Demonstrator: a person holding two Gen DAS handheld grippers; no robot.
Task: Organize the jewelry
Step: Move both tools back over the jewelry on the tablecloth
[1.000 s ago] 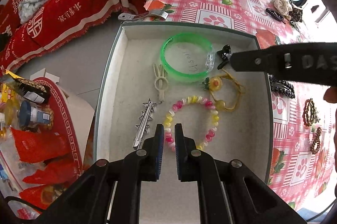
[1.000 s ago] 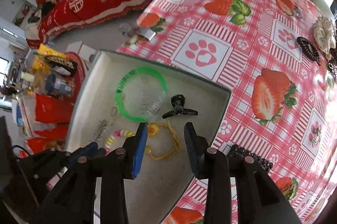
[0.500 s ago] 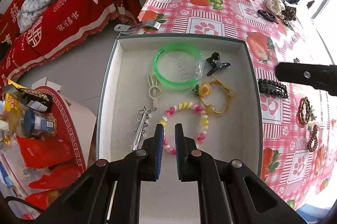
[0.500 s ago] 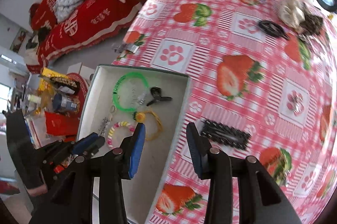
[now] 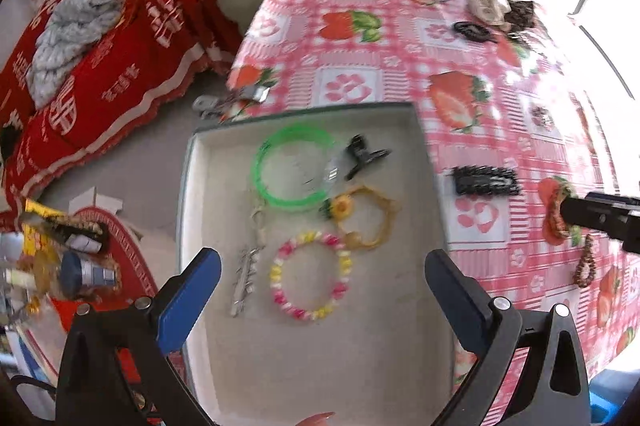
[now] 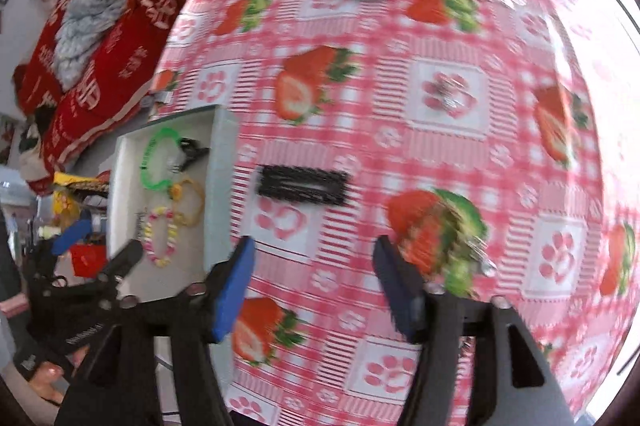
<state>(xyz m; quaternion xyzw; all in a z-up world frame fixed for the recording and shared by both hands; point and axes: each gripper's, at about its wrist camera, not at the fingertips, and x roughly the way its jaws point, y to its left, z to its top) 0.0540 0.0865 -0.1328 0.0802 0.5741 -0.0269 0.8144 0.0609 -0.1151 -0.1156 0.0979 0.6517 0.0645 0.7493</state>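
Both the left gripper [image 5: 320,282] and right gripper [image 6: 314,276] gape empty. The black hair clip [image 6: 303,185] on the table looks light, stiff, flat — best pinched across its narrow width.

We see a pink-and-white checked desk cloth [image 6: 400,154] printed with red strawberries, a translucent green plastic bangle [image 5: 294,168], a pink-and-yellow beaded bracelet [image 5: 310,274], and a glittery black rectangular hair clip [image 6: 302,185].
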